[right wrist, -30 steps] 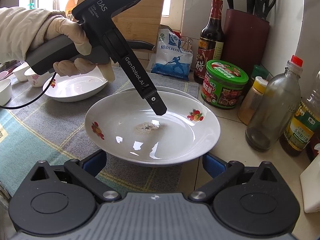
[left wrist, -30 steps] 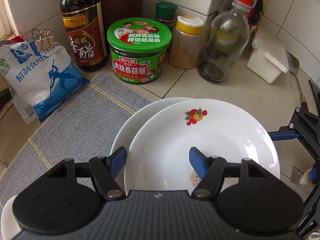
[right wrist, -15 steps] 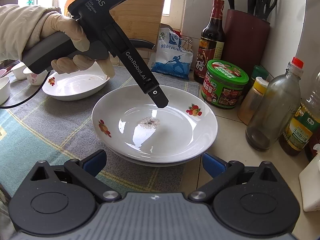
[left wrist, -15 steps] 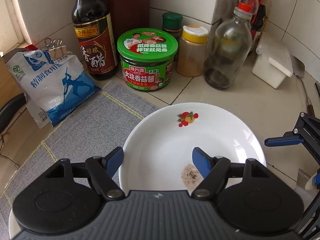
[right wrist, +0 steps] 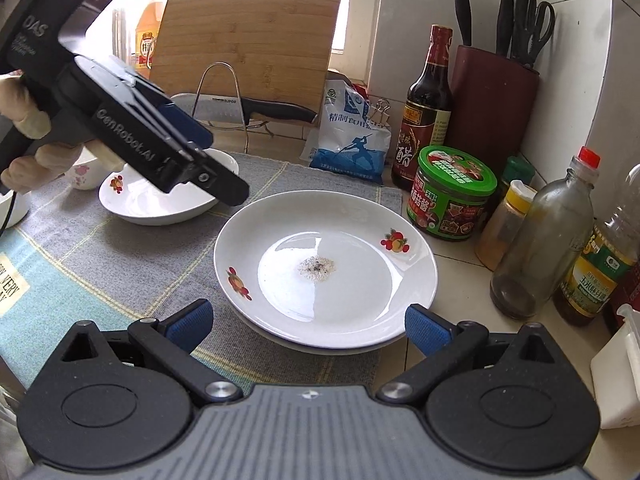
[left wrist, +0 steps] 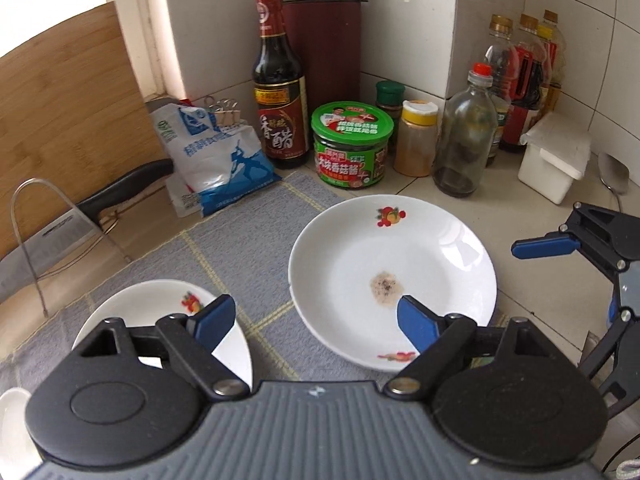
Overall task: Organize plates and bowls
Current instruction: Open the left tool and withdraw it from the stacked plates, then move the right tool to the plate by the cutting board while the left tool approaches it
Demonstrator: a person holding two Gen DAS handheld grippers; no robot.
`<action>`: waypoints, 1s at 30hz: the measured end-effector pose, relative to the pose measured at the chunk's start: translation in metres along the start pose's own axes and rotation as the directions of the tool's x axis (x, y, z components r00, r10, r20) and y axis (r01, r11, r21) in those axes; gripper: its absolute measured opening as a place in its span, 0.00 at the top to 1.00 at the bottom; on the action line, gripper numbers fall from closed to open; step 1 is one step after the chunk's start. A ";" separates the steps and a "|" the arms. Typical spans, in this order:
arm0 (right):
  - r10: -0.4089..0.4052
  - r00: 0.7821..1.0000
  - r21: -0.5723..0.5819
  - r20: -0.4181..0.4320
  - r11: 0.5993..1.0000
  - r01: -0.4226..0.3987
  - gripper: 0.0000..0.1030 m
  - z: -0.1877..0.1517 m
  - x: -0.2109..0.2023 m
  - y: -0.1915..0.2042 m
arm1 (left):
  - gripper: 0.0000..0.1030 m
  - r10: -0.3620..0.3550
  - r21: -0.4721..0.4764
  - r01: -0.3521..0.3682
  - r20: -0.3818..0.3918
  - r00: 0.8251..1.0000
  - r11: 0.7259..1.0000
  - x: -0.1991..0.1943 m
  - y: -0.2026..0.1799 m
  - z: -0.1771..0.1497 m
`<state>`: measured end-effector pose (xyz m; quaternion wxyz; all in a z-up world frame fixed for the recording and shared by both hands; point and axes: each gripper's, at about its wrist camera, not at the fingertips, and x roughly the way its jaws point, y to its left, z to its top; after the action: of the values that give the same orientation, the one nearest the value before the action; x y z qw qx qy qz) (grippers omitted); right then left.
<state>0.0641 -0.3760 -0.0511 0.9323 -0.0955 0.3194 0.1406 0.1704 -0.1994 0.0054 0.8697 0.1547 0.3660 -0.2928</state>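
Note:
A white plate (right wrist: 326, 268) with fruit prints and a speck of residue lies stacked on a second plate at the mat's right edge; it also shows in the left wrist view (left wrist: 394, 276). A third white plate (right wrist: 160, 200) lies further left on the mat, seen too in the left wrist view (left wrist: 160, 316). My left gripper (left wrist: 316, 322) is open and empty, raised above the mat between the stack and the third plate. My right gripper (right wrist: 308, 326) is open and empty, just in front of the stack.
Behind the stack stand a green-lidded jar (right wrist: 454, 194), a vinegar bottle (right wrist: 426, 108), a salt bag (right wrist: 352, 136), a glass bottle (right wrist: 544, 240) and a knife block (right wrist: 494, 104). A cutting board (right wrist: 244, 40) and cleaver rack (right wrist: 224, 96) stand at the back. Small bowls (right wrist: 86, 172) sit far left.
My left gripper has pulled up and back to the left, away from the stack. The top plate has settled squarely on the lower one. My right gripper stayed open.

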 end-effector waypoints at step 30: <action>0.050 0.995 -0.082 -0.087 0.995 -0.058 0.00 0.051 0.044 0.099 | 0.12 0.176 -0.171 -0.188 -0.080 0.981 0.967 -0.009 0.093 -0.124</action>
<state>0.0941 -0.2597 -0.0470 0.9088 -0.1321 0.3549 0.1750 0.1554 -0.0633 -0.0676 0.8911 0.1185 0.4026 -0.1727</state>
